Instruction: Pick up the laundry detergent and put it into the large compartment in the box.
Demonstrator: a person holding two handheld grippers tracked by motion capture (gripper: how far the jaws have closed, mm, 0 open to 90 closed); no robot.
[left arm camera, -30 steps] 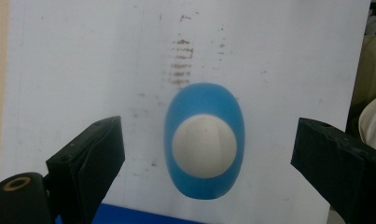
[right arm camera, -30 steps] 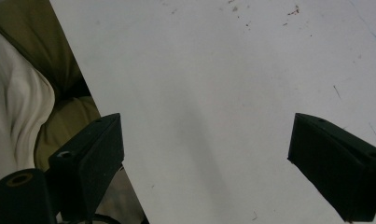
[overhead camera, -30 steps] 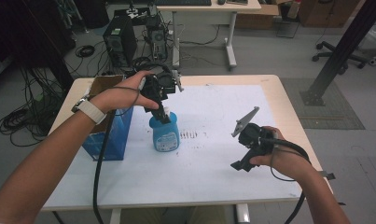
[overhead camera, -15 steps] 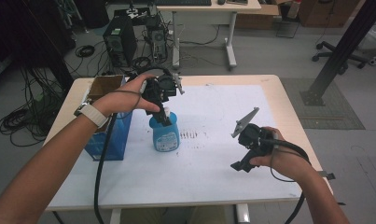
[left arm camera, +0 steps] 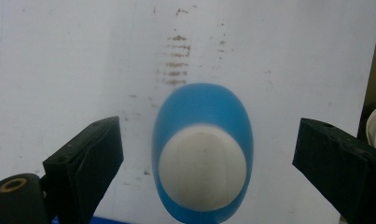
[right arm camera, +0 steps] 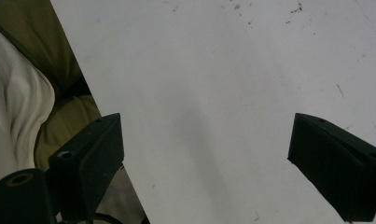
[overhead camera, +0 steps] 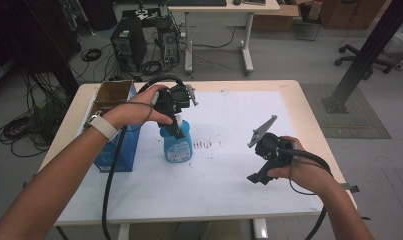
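Jaws of the left gripper (left arm camera: 204, 154) stand wide apart, the blue bottle (left arm camera: 202, 154) with its white cap upright between and below them, untouched; a blue box (overhead camera: 116, 145) sits just beside. Right gripper (right arm camera: 204, 158), also spread, hangs well apart over bare white table (right arm camera: 232, 70)

Left tool (overhead camera: 178, 131) pointing straight down, jaws spread wide, right tool (overhead camera: 255, 178) low, jaws wide apart

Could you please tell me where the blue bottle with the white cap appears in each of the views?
High view: the blue bottle stands left of centre on the white sheet, under the left hand-held gripper.
Left gripper view: seen from above, lower centre, between the open jaws, untouched.
Right gripper view: not in it.
Shared landmark: the dark smudges beside the bottle.
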